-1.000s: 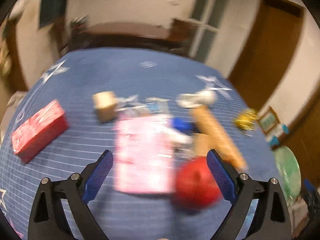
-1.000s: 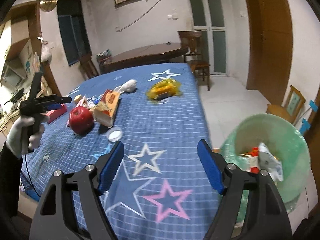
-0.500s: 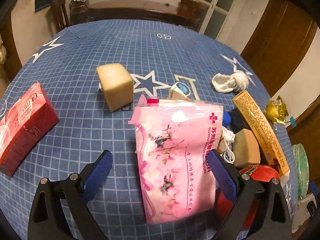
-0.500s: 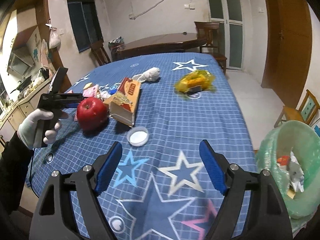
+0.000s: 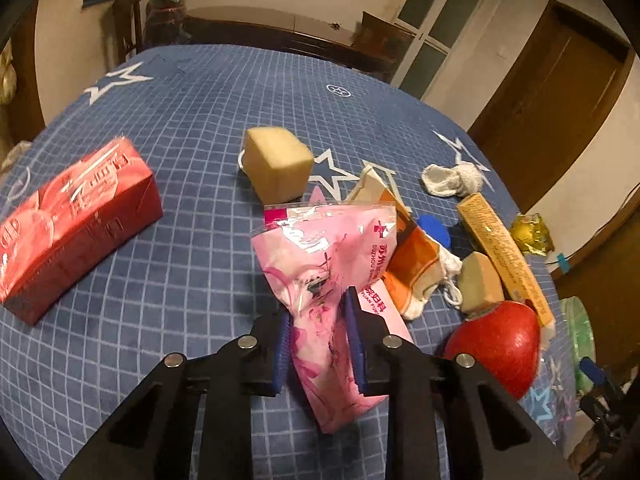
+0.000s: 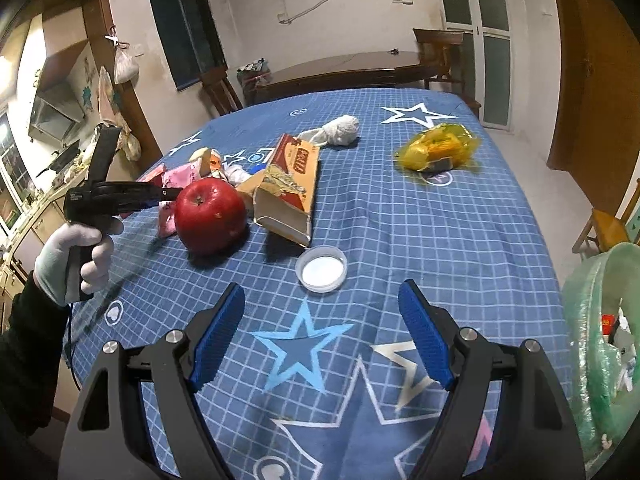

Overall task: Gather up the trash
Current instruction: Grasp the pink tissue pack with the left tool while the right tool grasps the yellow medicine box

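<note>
My left gripper (image 5: 318, 334) is shut on a crumpled pink plastic wrapper (image 5: 328, 264) on the blue star tablecloth (image 5: 180, 128); the wrapper bulges up between the blue pads. The right wrist view shows that gripper (image 6: 120, 196) to the left of a red apple (image 6: 211, 216), with the pink wrapper (image 6: 178, 184) behind it. My right gripper (image 6: 320, 344) is open and empty above the tablecloth (image 6: 440, 232), just short of a white plastic lid (image 6: 321, 269). A green-bagged trash bin (image 6: 600, 320) with trash in it stands off the table's right edge.
Around the wrapper lie a red carton (image 5: 68, 224), a beige block (image 5: 276, 164), an orange packet (image 5: 412, 256), the apple (image 5: 496, 344), a long biscuit box (image 5: 504, 256), a white sock ball (image 5: 456, 178) and a yellow wrapper (image 6: 438, 148).
My left gripper has closed on the pink wrapper, which is now crumpled and lifted at its near end. My right gripper has moved closer over the table towards the white lid.
</note>
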A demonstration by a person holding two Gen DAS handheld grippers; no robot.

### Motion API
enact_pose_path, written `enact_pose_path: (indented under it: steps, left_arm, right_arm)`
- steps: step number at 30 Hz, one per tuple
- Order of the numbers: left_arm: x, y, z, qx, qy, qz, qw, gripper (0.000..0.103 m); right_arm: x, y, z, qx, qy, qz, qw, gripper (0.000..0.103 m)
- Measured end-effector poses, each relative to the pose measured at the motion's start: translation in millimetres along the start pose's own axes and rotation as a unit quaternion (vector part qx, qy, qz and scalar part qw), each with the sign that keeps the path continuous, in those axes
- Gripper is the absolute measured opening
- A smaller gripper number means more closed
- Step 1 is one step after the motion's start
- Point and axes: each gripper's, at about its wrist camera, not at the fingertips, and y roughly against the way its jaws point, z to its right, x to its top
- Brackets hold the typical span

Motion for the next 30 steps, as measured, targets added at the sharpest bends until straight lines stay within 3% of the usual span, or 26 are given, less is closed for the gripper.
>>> enact_pose_path:
  steps: [2, 4, 5, 9, 12, 14, 16, 19, 25, 30]
  left_arm:
    - [-2, 2, -1, 0.004, 0.003, 0.003, 1.0000, 0.025]
    - [-1, -2, -4, 0.004, 0.021, 0.002, 0.9998, 0.036]
    - [-1, -7, -5, 0.007, 0.027, -0.004, 0.9996, 0.047]
    - [0, -15, 9, 0.019, 0.016, 0.005, 0.9997, 0.064]
    - [-2, -22, 23, 0.047, -0.008, 0.014, 0.9988, 0.065]
    - [-5, -25, 30, 0.060, -0.030, 0.015, 0.9976, 0.060]
    - [-7, -24, 30, 0.062, -0.036, 0.016, 0.9973, 0.037]
    - [-10, -18, 25, 0.059, -0.044, 0.020, 0.9971, 0.022]
    - [-15, -4, 13, 0.074, -0.050, 0.038, 0.9953, 0.017]
    - [-18, -4, -1, 0.067, -0.036, 0.039, 0.9963, 0.017]
  right_arm:
    - [0, -2, -3, 0.003, 0.003, 0.000, 1.000, 0.076]
    - [-1, -4, -5, 0.005, 0.002, -0.001, 1.000, 0.076]
    - [-1, -6, -5, 0.008, 0.000, -0.003, 1.000, 0.076]
    - [-3, -8, -6, 0.011, -0.002, -0.005, 1.000, 0.076]
    - [-3, -10, -5, 0.012, -0.002, -0.007, 1.000, 0.076]
    - [0, -12, -7, 0.019, -0.001, -0.011, 1.000, 0.076]
    - [6, -14, -12, 0.022, 0.011, -0.009, 1.000, 0.072]
    - [17, -16, -18, 0.026, 0.028, -0.006, 0.999, 0.066]
    - [40, -25, -25, 0.025, 0.052, -0.007, 0.998, 0.054]
    - [58, -38, -17, 0.040, 0.040, -0.014, 0.998, 0.054]
